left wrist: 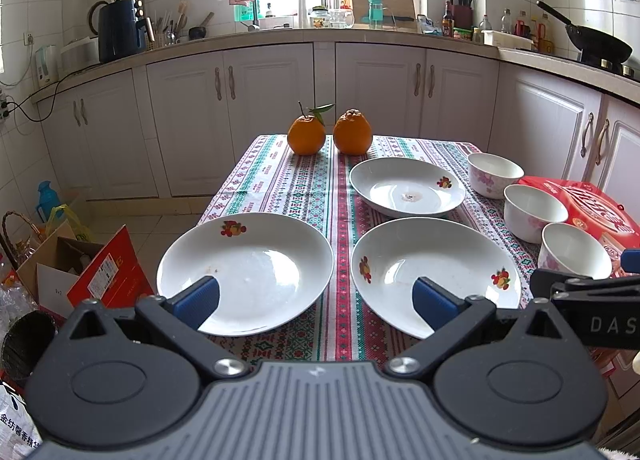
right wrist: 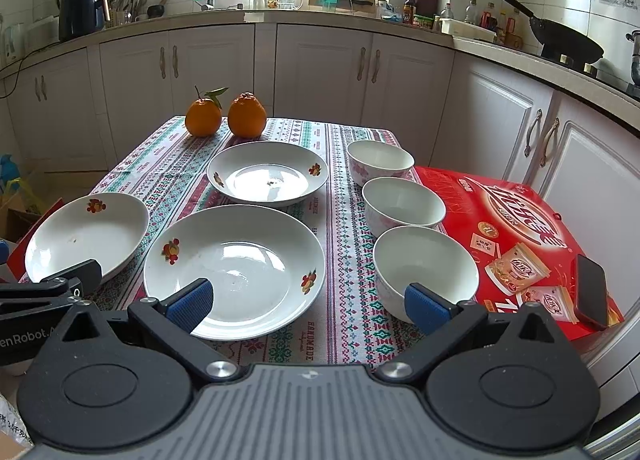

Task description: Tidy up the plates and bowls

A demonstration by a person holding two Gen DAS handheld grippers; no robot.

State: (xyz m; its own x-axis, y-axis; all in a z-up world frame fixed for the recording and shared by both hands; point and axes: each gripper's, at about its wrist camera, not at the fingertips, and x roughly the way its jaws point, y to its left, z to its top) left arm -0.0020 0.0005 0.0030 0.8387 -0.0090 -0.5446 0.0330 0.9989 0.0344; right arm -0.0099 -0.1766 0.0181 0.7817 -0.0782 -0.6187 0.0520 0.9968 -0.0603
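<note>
Three white plates with fruit prints lie on the patterned tablecloth (left wrist: 280, 187): a near-left plate (left wrist: 256, 260), a near-middle plate (left wrist: 432, 260) and a far plate (left wrist: 408, 187). Along the right side stand three white bowls with pink flowers, far (right wrist: 380, 159), middle (right wrist: 402, 203) and near (right wrist: 426, 260). My left gripper (left wrist: 316, 300) hangs open above the near table edge, between the two near plates. Over the near-middle plate (right wrist: 236, 260) and near bowl, my right gripper (right wrist: 308, 302) is open too. Neither holds anything.
Two oranges (left wrist: 306, 133) (left wrist: 353, 131) sit at the table's far edge. A red gift box (right wrist: 516, 227) with a black phone (right wrist: 592, 292) on it lies right of the bowls. Cardboard boxes (left wrist: 80, 272) stand on the floor to the left. Kitchen cabinets (left wrist: 380, 79) line the back.
</note>
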